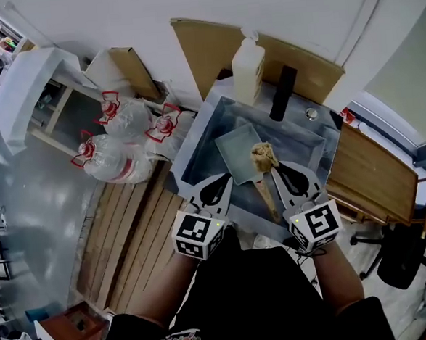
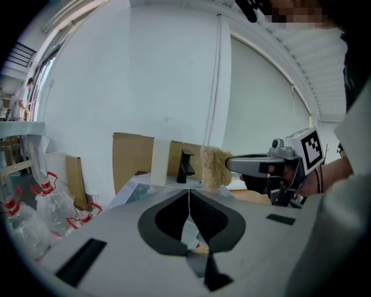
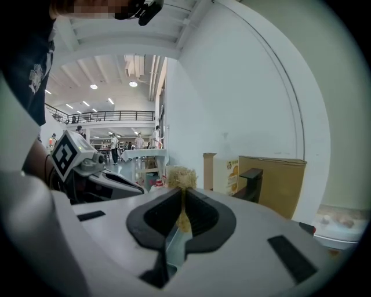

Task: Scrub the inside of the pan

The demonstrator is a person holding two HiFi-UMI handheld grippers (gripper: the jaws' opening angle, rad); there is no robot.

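Observation:
A grey-blue rectangular pan (image 1: pixel 239 151) lies tilted in the metal sink (image 1: pixel 196 138), its wooden handle (image 1: pixel 266 195) pointing back toward me. My left gripper (image 1: pixel 227 180) (image 2: pixel 188 200) is shut on the pan's near edge; a pale strip of the pan (image 2: pixel 190 232) shows under the jaws. My right gripper (image 1: pixel 275 170) (image 3: pixel 182 200) is shut on a tan fibrous scrub pad (image 1: pixel 263 157) (image 3: pixel 181 177), held over the pan's right side. In the left gripper view the pad (image 2: pixel 214 168) sticks out of the right gripper (image 2: pixel 272 165).
A white soap dispenser bottle (image 1: pixel 248 69) and a black faucet (image 1: pixel 284 91) stand at the sink's back rim. Water jugs (image 1: pixel 123 135) lie to the left, cardboard leans on the wall, a wooden table (image 1: pixel 373 172) is at the right, and wooden planks (image 1: pixel 138 236) lie below.

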